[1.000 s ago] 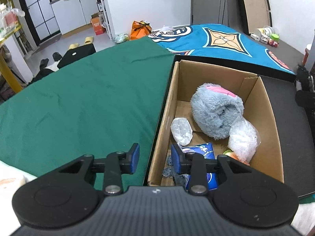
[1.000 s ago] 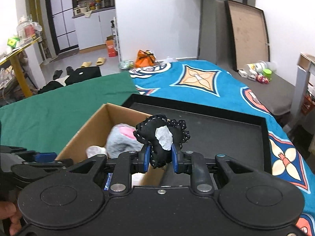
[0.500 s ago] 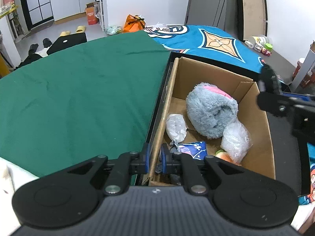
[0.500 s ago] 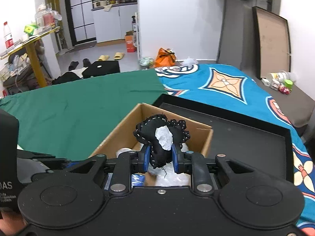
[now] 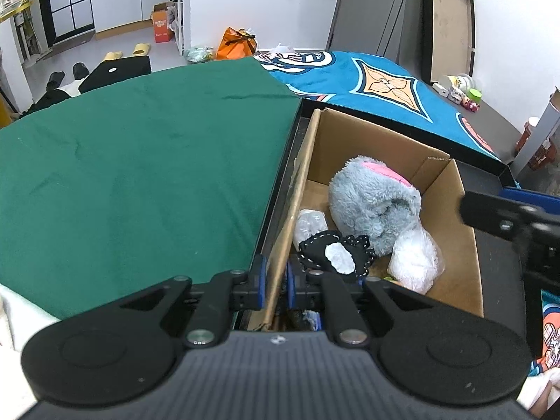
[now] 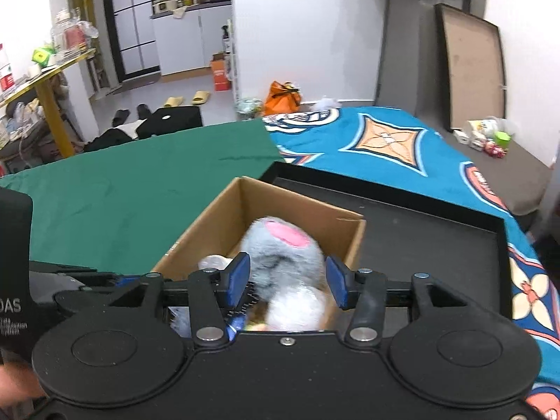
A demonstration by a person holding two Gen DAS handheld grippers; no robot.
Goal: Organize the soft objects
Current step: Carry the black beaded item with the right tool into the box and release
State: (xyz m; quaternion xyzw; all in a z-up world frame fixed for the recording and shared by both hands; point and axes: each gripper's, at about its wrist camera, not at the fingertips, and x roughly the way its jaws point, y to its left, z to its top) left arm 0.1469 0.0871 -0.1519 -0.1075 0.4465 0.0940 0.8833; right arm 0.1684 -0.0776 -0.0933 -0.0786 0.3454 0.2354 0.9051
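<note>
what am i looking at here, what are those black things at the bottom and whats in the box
Those black shapes are two hand-held grippers; a person carries one in each hand, with a camera on each looking along its fingers. In the left view, the left gripper is clamped on the near wall of the brown cardboard box. Inside lie a grey plush toy with pink patches, a black lace-edged fabric piece and clear crinkly plastic bags. The right gripper has just been opening above the box, nothing between its pads. The box sits in a black tray beside a green cloth.
</note>
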